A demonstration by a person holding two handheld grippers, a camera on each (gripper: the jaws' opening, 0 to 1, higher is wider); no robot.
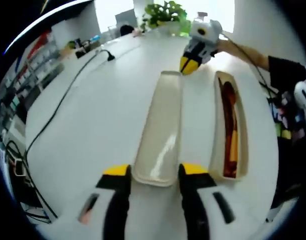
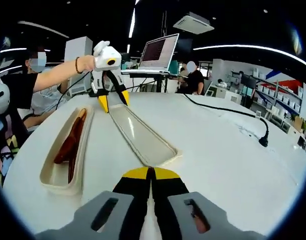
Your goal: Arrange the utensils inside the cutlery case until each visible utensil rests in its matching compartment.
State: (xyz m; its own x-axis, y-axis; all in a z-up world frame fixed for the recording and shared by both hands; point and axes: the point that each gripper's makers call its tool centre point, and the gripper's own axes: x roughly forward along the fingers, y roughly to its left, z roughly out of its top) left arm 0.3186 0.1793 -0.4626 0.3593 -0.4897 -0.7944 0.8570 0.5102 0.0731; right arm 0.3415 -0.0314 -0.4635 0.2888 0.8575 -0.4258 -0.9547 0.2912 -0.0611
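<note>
The white table carries two long cream pieces that lie side by side but apart: the lid, flat and empty, and the case, an open tray at about 3 o'clock of the lid in the left gripper view. Inside the case lie the brown utensils, packed lengthwise; I cannot tell how many they are, or whether the case has separate compartments. The left gripper is wide open, with one jaw on each side of the near end of the lid and nothing squeezed between them. The right gripper has its jaws pressed together with nothing between them, and its tips sit just at the other end of the lid. To do this step well, I think the left gripper should close evenly on the rim of the lid, while the right gripper steadies the far end, so that the lid lifts level and does not push the case.
</note>
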